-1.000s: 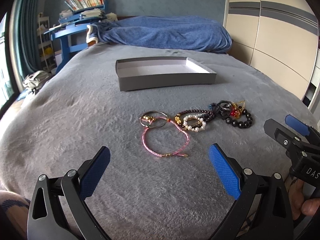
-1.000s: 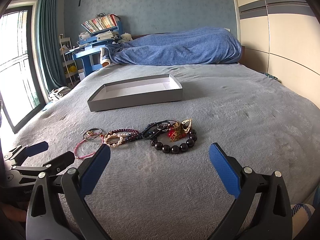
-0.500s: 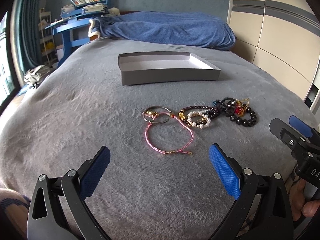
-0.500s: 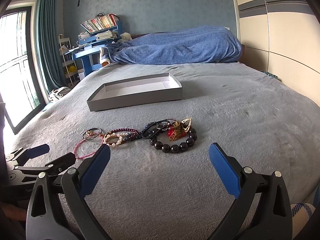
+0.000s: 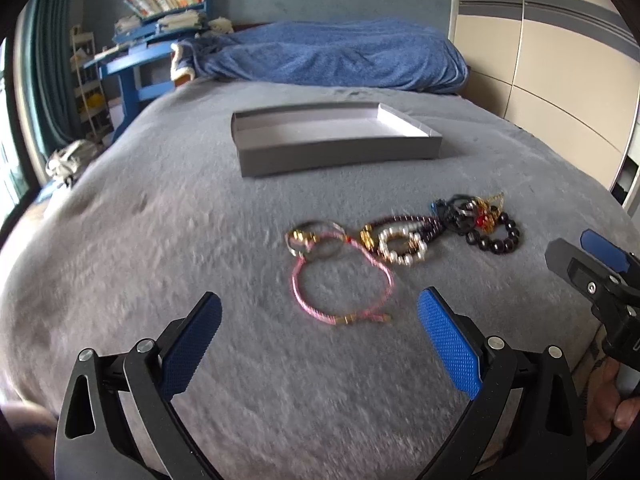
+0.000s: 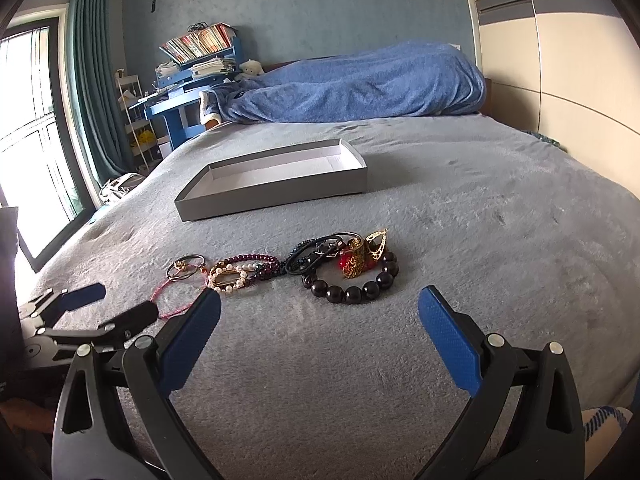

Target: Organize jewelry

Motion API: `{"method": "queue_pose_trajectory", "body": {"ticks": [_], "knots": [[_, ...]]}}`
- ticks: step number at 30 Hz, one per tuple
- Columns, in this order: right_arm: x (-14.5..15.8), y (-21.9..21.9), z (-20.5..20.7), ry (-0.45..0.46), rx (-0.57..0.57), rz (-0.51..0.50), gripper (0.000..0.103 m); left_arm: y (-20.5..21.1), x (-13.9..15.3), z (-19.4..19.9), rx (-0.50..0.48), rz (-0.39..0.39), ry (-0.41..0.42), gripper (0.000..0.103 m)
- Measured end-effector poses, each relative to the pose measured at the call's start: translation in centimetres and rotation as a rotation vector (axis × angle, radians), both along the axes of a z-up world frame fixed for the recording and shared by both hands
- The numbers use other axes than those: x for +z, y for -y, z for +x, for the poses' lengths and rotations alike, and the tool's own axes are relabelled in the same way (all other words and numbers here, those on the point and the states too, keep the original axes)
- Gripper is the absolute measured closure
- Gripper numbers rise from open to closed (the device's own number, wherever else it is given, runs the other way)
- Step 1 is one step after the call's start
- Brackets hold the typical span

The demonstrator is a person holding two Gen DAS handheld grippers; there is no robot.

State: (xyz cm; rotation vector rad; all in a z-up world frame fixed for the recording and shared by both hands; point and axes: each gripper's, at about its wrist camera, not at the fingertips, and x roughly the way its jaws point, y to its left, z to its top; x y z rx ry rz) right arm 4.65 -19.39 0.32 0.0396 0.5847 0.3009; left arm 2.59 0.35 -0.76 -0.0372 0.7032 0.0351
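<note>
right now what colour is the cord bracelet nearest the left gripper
Pink, with small gold fittings at its clasp; the cord bracelet shows best in the left wrist view.

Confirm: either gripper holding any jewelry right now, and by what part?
Nothing is held. The left gripper and the right gripper are both open and empty. The pink bracelet and black bead bracelet lie on the blanket.

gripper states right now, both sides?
Left gripper: open, holding nothing, above the blanket short of the pink bracelet.
Right gripper: open, holding nothing.

Pink cord bracelet [image 5: 340,286], black bead bracelet [image 6: 352,284], grey tray [image 6: 276,196] — all on a grey blanket [image 6: 480,240].
</note>
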Motion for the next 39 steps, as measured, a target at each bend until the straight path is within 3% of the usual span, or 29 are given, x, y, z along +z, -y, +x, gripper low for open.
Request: {"method": "queue_pose_trajectory", "body": {"ticks": [4,16,19,23,29,34,39], "knots": [[0.2,0.1,0.5,-0.007,0.002,0.002,0.005,-0.7,0.4,1.3,0.01,0.02,-0.002,0.005],[0.2,0.2,3.3,-0.059,0.018,-0.005,0.005,-2.3,-1.3,7.4,-0.054,-0.027,-0.152,0.012],[0.0,0.3,4.2,-0.082,0.023,-0.006,0.005,-2.1,-2.1,8.4,-0.079,-0.043,-0.183,0.024],[-0.2,0.7,5.8,-0.109,0.023,-0.003,0.005,-1.8,-2.5,8.9,-0.115,-0.044,-0.183,0.054],[-0.1,2.1,8.6,-0.13,0.004,0.032,0.007,-2.2,-1.8,8.3,-0.11,-0.054,-0.126,0.055],[-0.4,3.1,9.9,-0.178,-0.001,0.087,0.032,-2.8,-0.9,7.7,-0.084,-0.073,-0.081,0.055],[-1.2,2.2,9.9,-0.255,0.087,0.15,0.043,-3.4,-0.8,7.6,-0.06,-0.092,-0.068,0.055]]}}
